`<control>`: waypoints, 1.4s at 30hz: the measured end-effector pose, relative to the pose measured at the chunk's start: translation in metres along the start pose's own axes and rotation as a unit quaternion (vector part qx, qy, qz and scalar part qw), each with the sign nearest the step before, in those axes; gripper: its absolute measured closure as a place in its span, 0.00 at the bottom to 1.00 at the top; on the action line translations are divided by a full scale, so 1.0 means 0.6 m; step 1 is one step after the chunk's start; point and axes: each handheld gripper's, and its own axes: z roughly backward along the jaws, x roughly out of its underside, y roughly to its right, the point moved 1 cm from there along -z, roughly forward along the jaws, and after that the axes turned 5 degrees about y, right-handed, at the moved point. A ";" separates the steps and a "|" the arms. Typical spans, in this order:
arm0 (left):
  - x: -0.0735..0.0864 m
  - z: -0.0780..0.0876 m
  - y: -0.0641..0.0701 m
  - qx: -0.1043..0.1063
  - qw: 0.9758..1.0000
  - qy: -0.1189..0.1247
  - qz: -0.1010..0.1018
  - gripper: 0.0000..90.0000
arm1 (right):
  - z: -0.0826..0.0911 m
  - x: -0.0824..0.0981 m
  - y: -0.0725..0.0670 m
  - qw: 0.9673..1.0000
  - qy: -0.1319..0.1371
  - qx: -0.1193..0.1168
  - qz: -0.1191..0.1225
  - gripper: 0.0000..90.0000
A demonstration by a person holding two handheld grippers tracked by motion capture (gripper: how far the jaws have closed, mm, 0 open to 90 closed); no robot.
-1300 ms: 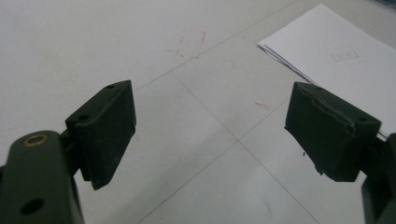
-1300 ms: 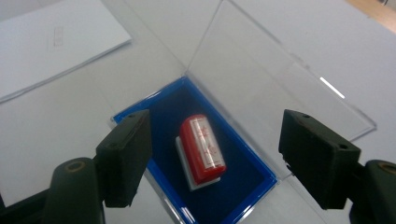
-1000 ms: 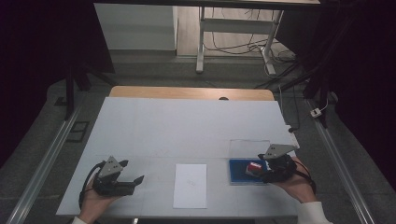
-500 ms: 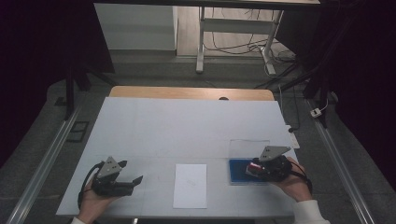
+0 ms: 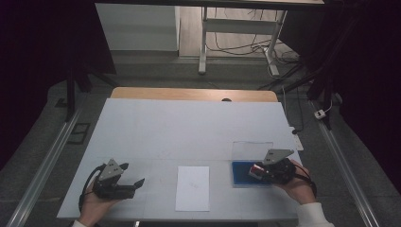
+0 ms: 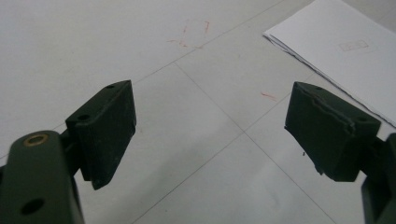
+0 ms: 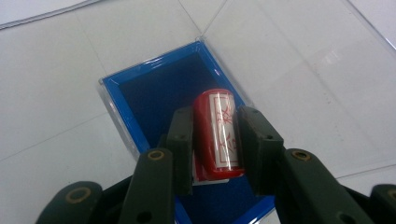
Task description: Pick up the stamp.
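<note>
A red cylindrical stamp (image 7: pixel 218 135) with a clear printed label lies in an open blue case (image 7: pixel 154 98). My right gripper (image 7: pixel 217 119) is shut on the stamp; its jaws have just been closing and the pads now press on both sides of it. In the high view this gripper (image 5: pixel 259 172) sits over the blue case (image 5: pixel 241 178) at the table's front right. My left gripper (image 5: pixel 135 184) rests at the front left, open, with bare table between its jaws (image 6: pixel 210 126). A white sheet of paper (image 5: pixel 193 187) lies between the two grippers.
The case's clear lid (image 5: pixel 251 151) lies folded open behind it, and shows in the right gripper view as a clear lid (image 7: pixel 299 60). The paper's corner (image 6: pixel 345 60) is to the right of the left jaws. The white table (image 5: pixel 189 127) stretches away; its front edge is near both hands.
The right gripper's jaws have closed in on the red stamp in the blue case. The left gripper has stayed where it was.
</note>
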 end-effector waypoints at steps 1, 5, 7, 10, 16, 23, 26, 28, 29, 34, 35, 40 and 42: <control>0.000 0.000 0.000 0.000 1.000 0.000 0.000 0.18 | 0.000 0.000 0.000 1.000 0.001 -0.001 -0.001 0.75; 0.000 0.001 0.000 0.002 1.000 0.002 0.004 0.18 | 0.000 0.001 -0.001 1.000 0.002 -0.003 0.003 0.75; 0.001 0.001 -0.001 0.003 1.000 0.002 0.005 0.18 | 0.001 -0.001 -0.002 1.000 -0.002 -0.004 0.005 0.76; 0.001 0.001 -0.001 0.003 1.000 0.002 0.005 0.18 | 0.001 -0.003 -0.003 1.000 -0.009 -0.005 0.009 0.76; 0.002 0.000 -0.001 0.001 1.000 0.000 0.004 0.18 | 0.001 -0.005 -0.004 1.000 -0.013 -0.007 0.014 0.77; 0.003 0.000 -0.002 -0.003 1.000 0.000 0.005 0.18 | 0.006 -0.006 -0.004 1.000 -0.010 0.000 0.011 0.78; 0.003 0.002 -0.003 -0.004 1.000 0.003 0.006 0.18 | 0.012 -0.005 -0.001 1.000 0.004 0.003 0.003 0.78; 0.003 0.002 -0.003 -0.005 1.000 0.003 0.006 0.18 | 0.016 -0.005 0.000 1.000 0.012 0.005 -0.007 0.78; 0.002 0.003 -0.003 -0.005 1.000 0.004 0.007 0.18 | 0.018 -0.005 0.001 1.000 0.017 0.006 -0.009 0.78; 0.003 0.002 -0.004 -0.005 1.000 0.003 0.006 0.18 | 0.031 -0.008 0.001 0.999 0.044 0.012 -0.029 0.78; 0.003 0.002 -0.004 -0.005 1.000 0.003 0.006 0.18 | 0.034 -0.010 0.001 0.998 0.051 0.013 -0.033 0.78; 0.003 0.005 -0.006 -0.007 1.000 0.006 0.007 0.18 | 0.047 -0.018 0.002 0.995 0.083 0.028 -0.049 0.78; 0.004 0.005 -0.006 -0.007 1.000 0.007 0.007 0.19 | 0.053 -0.022 0.001 0.994 0.092 0.030 -0.054 0.78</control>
